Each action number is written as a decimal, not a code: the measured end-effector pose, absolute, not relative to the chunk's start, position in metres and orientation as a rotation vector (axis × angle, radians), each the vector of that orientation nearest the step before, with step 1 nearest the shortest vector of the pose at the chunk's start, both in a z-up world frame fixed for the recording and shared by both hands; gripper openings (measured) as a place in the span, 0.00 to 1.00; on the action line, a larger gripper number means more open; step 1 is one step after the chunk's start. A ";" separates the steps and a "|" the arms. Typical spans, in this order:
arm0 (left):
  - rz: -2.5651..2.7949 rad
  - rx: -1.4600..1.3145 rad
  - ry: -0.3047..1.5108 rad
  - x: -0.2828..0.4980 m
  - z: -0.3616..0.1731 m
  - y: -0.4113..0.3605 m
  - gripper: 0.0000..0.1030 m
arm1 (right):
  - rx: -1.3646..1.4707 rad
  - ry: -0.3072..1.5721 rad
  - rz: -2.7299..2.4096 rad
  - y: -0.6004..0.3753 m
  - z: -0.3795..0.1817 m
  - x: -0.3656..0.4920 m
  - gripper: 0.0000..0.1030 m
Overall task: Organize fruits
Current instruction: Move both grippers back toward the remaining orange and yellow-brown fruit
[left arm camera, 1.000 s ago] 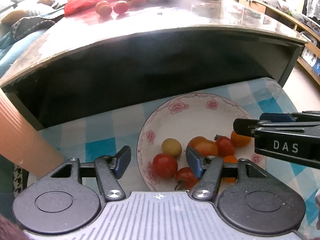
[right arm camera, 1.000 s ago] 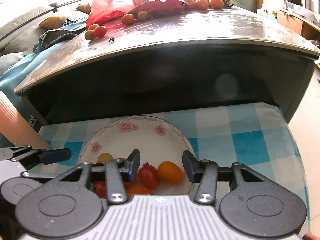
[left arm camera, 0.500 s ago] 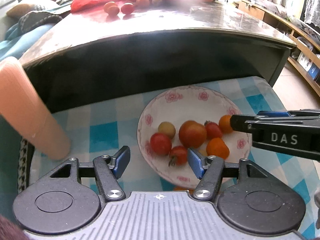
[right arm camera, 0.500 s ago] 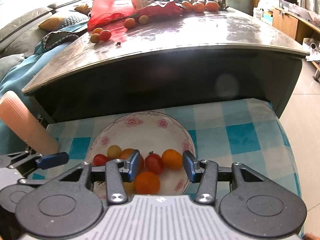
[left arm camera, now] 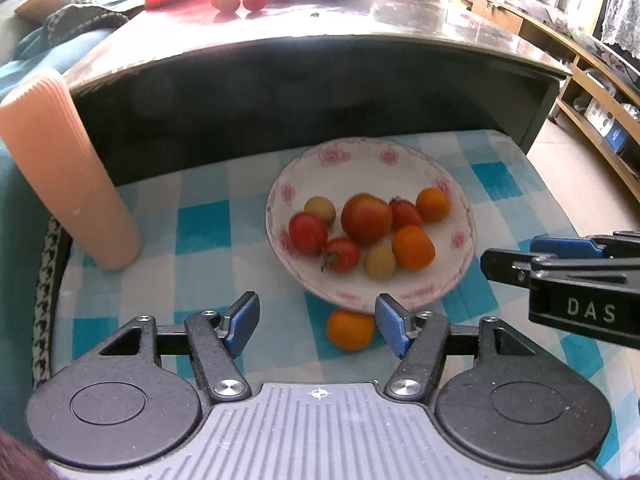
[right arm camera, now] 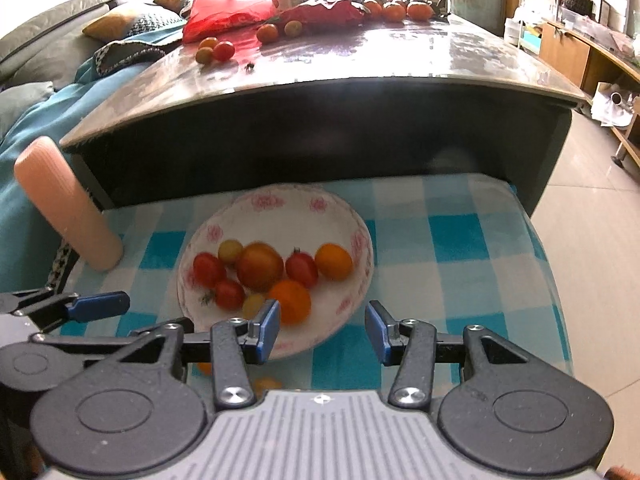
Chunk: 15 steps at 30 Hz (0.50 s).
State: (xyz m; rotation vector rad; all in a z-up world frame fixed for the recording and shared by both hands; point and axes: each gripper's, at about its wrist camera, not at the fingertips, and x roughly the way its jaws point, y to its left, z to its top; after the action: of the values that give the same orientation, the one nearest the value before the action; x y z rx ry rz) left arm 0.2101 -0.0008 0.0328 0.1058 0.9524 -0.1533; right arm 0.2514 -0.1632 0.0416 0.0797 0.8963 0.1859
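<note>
The left gripper (left arm camera: 316, 320) hangs with fingers apart and empty above the checked cloth (left arm camera: 200, 224), a loose orange fruit (left arm camera: 350, 329) lying between its fingertips just near of the plate (left arm camera: 460, 216). The right gripper (right arm camera: 322, 328) is likewise spread and empty, over the plate's near right rim. The plate holds red, orange and yellow fruits around a big tomato (left arm camera: 366, 219); a pink cylinder (left arm camera: 60, 168) leans at far left, and more fruit (right arm camera: 216, 50) sits beside a red bag (right arm camera: 224, 4) on the far desk (right arm camera: 360, 60).
</note>
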 end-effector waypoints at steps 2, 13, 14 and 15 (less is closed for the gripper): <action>-0.156 0.102 0.956 0.207 0.033 -0.001 0.69 | 0.075 0.904 0.187 -0.164 0.040 0.245 0.59; -0.173 0.120 0.970 0.197 0.031 -0.004 0.72 | 0.069 0.950 0.215 -0.160 0.032 0.225 0.59; -0.173 0.122 0.974 0.196 0.030 -0.004 0.72 | 0.072 0.955 0.217 -0.160 0.031 0.224 0.59; -0.173 0.124 0.977 0.196 0.029 -0.003 0.72 | 0.075 0.962 0.220 -0.160 0.030 0.222 0.59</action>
State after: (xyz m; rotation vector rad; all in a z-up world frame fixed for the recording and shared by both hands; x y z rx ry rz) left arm 0.1963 -0.0029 0.0294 0.1238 0.9770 -0.1725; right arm 0.2223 -0.1602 0.0297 0.0746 0.9624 0.2197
